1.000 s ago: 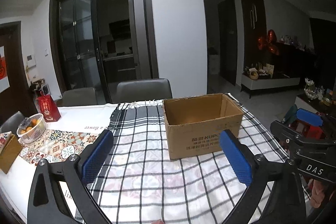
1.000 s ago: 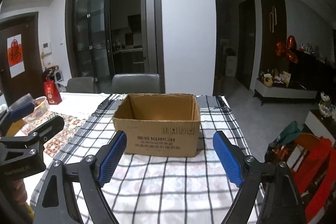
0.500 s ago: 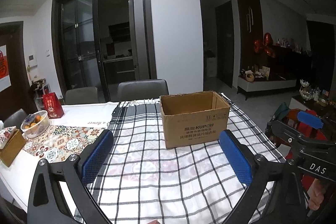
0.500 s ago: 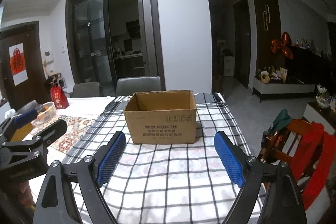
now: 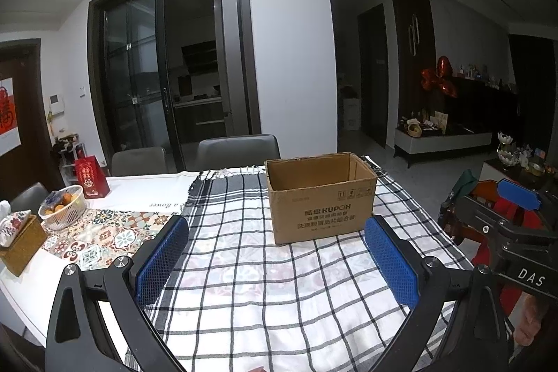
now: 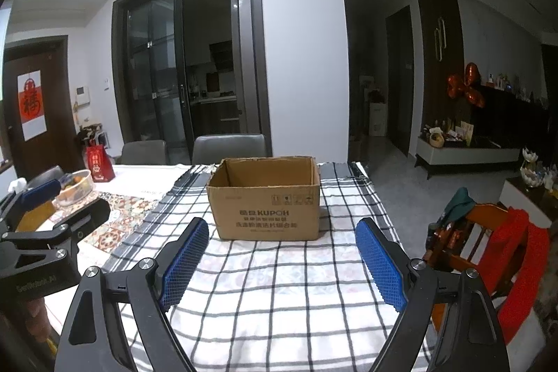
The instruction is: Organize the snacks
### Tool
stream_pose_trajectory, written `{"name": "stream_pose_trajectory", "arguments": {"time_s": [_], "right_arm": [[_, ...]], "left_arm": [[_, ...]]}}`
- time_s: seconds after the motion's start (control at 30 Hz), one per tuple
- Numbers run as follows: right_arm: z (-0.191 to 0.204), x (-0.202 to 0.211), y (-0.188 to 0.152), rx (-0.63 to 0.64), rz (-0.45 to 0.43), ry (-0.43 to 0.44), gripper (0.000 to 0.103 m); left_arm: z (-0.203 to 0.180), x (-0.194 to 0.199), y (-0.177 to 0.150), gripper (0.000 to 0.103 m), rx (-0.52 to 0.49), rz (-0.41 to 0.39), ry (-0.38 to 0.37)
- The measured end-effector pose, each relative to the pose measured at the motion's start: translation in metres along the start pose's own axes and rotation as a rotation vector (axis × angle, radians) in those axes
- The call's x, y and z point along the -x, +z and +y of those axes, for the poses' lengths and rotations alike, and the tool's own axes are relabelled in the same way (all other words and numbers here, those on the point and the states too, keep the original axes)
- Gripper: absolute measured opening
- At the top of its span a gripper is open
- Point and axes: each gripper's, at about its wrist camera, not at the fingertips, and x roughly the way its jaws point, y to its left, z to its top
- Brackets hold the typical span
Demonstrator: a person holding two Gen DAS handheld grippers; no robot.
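Both-wise, left hand-held gripper (image 5: 277,262) and right hand-held gripper (image 6: 282,262) gape wide, holding nothing.

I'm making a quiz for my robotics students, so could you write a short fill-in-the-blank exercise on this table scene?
1. The cardboard box stands on the ____ tablecloth.
2. The top of the box is ____.
3. The left hand-held gripper and the right hand-held gripper both have their jaws ____, holding nothing.
4. The white basket holds ____.

Missing words: checked; open; open; fruit
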Motion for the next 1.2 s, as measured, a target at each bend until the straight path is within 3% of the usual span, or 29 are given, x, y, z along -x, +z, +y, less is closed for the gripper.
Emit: {"name": "stream_pose_trajectory", "arguments": {"time_s": [1.2], "right_arm": [[-0.0014, 0.0018, 0.0012, -0.004, -0.007, 0.005, 0.087]], "left_arm": [[-0.0027, 0.0037, 0.0007, 0.103, -0.006, -0.016, 0.016]]}}
